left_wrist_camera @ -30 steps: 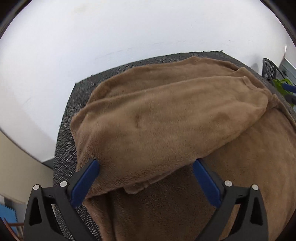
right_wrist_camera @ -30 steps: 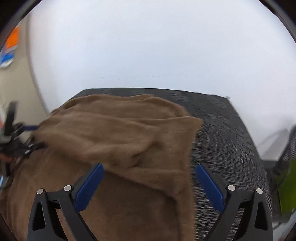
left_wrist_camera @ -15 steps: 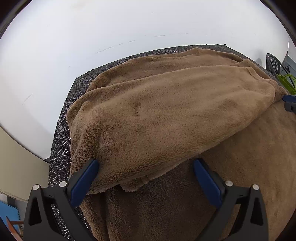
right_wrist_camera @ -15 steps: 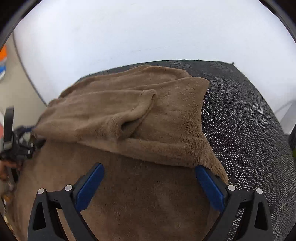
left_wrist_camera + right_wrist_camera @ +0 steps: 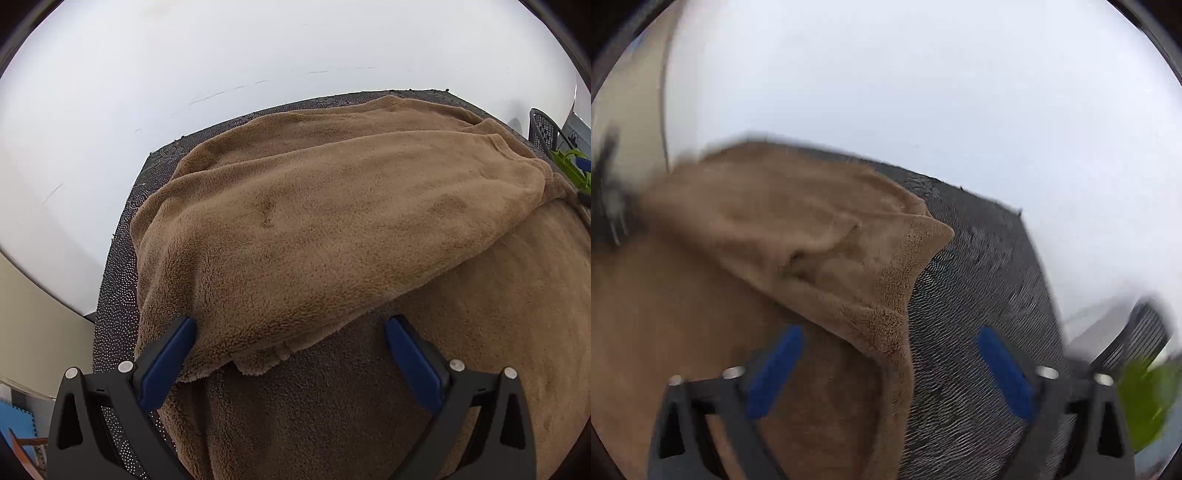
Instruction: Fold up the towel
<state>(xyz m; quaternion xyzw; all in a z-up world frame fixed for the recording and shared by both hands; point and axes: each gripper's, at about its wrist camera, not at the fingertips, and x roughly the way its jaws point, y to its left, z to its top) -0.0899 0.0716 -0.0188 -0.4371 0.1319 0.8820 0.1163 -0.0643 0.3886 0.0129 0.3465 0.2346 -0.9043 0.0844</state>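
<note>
One dark, dot-patterned tabletop [image 5: 118, 295] against a plain white wall [image 5: 258, 48] carries nearly all of the scene. One brown plush fleece towel [image 5: 332, 229] lies spread across it, covering most of the surface, its upper layer already folded over the lower one with a loose hem running across the near side. Judgement: the towel is soft, thick and limp, light enough to lift by an edge, not slippery; it will sag and bunch, so a pinch at a corner or along the hem should hold best, such as the folded corner [image 5: 255, 363] in front of the left hand-held gripper [image 5: 291, 354]. That gripper's two blue pads stand wide apart, holding nothing, one pad touching the towel's folded edge. The right wrist view is motion-blurred; the right hand-held gripper [image 5: 890, 363] also shows jaws spread wide and empty, above the towel's right edge [image 5: 901, 332] where it meets bare tabletop. One black mesh basket [image 5: 543, 127] and something green [image 5: 569, 166] sit at the far right. Count: two grippers, one towel.
</note>
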